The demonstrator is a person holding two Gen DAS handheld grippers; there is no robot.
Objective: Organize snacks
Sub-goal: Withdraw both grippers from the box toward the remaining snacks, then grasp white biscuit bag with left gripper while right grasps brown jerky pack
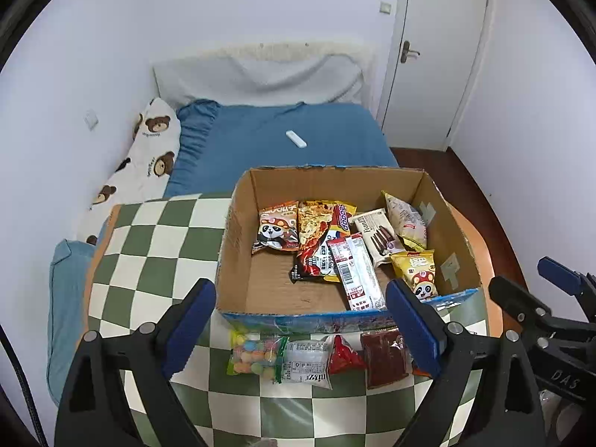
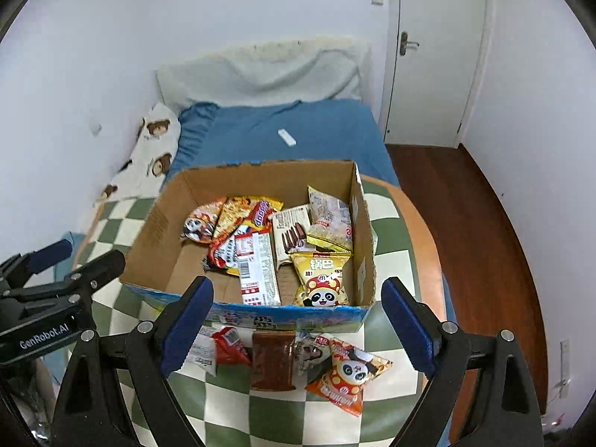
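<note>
A cardboard box [image 1: 238, 223] [image 2: 156, 231] stands on the checkered table and holds several snack packets, among them a yellow panda packet [image 1: 417, 273] [image 2: 322, 279] and a long white bar [image 1: 359, 272] [image 2: 259, 268]. In front of the box lie a candy-ball bag [image 1: 255, 355], a white packet [image 1: 307, 363], a small red packet [image 1: 344, 354] [image 2: 229, 346], a dark brown packet [image 1: 385, 357] [image 2: 272, 361] and an orange panda packet [image 2: 348, 376]. My left gripper [image 1: 301, 329] is open above the loose packets. My right gripper [image 2: 296, 326] is open above them too.
The round table with its green-and-white cloth [image 1: 156, 246] [image 2: 387, 260] stands against a blue bed [image 1: 283, 138] with a white remote [image 1: 296, 138]. A bear-print pillow [image 1: 149, 156] lies at the left. Wooden floor [image 2: 465, 223] and a white door [image 2: 439, 56] are at the right.
</note>
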